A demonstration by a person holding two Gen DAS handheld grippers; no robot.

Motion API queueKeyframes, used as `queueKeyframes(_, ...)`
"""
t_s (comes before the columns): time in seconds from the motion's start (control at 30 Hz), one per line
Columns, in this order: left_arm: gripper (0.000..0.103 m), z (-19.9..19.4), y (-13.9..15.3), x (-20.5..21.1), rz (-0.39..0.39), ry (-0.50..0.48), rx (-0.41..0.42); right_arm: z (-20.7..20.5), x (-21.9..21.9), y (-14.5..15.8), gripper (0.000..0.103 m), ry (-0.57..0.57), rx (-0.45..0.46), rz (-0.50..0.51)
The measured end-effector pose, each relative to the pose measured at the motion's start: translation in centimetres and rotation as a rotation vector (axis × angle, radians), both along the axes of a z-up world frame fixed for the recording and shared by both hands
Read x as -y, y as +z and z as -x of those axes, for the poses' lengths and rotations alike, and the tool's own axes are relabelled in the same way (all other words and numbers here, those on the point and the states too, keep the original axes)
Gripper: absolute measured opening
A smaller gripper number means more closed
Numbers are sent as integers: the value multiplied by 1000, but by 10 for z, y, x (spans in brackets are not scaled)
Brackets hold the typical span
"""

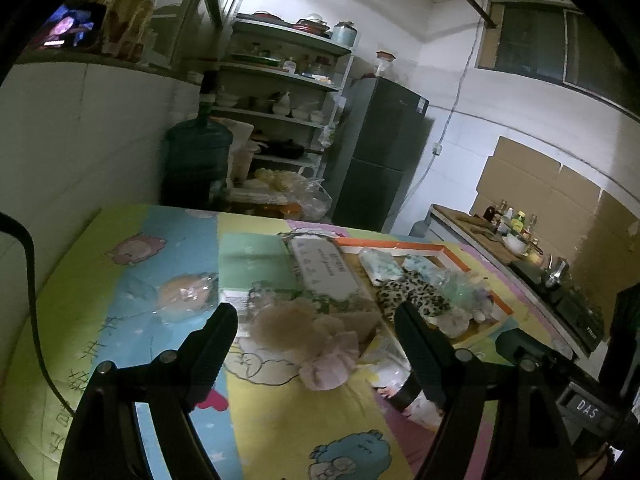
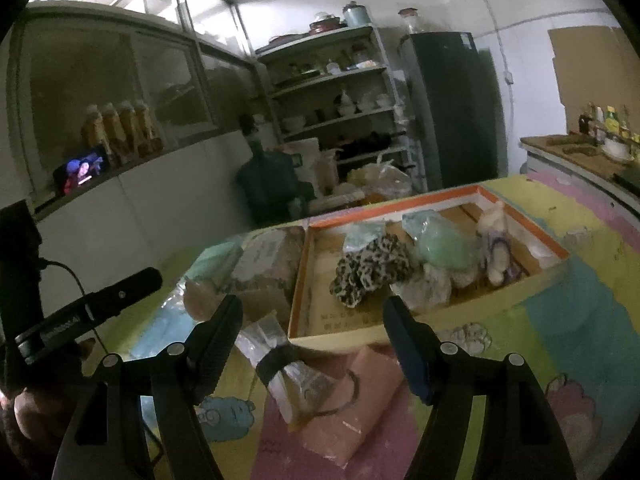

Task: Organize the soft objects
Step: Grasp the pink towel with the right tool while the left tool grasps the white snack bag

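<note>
An orange-rimmed cardboard box (image 2: pixel 516 216) sits on the table and holds a leopard-print soft item (image 2: pixel 370 266), a green bagged item (image 2: pixel 438 246) and a small plush (image 2: pixel 496 240). The box also shows in the left wrist view (image 1: pixel 452 254). My left gripper (image 1: pixel 316 314) is open just above a beige and pink fluffy item (image 1: pixel 316 340). My right gripper (image 2: pixel 312 308) is open above a clear wrapped bundle with a black band (image 2: pixel 280 356) lying on a pink packet (image 2: pixel 360 396). The left gripper also shows in the right wrist view (image 2: pixel 96 308).
The table wears a colourful cartoon cloth (image 1: pixel 168 248). A flat printed packet (image 1: pixel 324 268) and a green packet (image 1: pixel 252 260) lie left of the box. A shelf rack (image 1: pixel 280 92), water jug (image 1: pixel 196 160), fridge (image 1: pixel 380 152) and kitchen counter (image 1: pixel 492 240) stand behind.
</note>
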State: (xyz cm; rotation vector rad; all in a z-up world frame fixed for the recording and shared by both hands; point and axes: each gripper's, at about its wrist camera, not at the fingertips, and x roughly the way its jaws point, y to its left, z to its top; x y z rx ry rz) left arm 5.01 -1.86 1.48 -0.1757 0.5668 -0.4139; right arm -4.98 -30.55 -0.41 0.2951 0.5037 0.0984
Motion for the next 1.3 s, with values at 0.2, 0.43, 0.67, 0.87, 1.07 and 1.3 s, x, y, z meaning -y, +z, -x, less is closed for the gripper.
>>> queueKeyframes(0.2, 80, 1, -8, -14, 12, 8, -8, 3, 4, -16, 74, -68, -47, -12)
queueKeyframes(0.43, 80, -3, -17, -21, 24, 2, -26, 2, 4, -34, 74, -99, -111, -36)
queueKeyframes(0.67, 80, -5, -24, -30, 33, 3, -38, -2, 0, -53, 74, -150, -178, -13)
queueKeyframes(0.87, 80, -7, -28, -29, 34, -4, -47, -10, -8, -66, 74, -200, -262, 25)
queueKeyframes(1.07, 80, -6, -31, -24, 32, -21, -58, -10, -9, -71, 67, -231, -289, 63)
queueKeyframes(1.3, 80, -4, -35, -5, 23, -94, -87, -3, -1, -71, 46, -208, -281, 46)
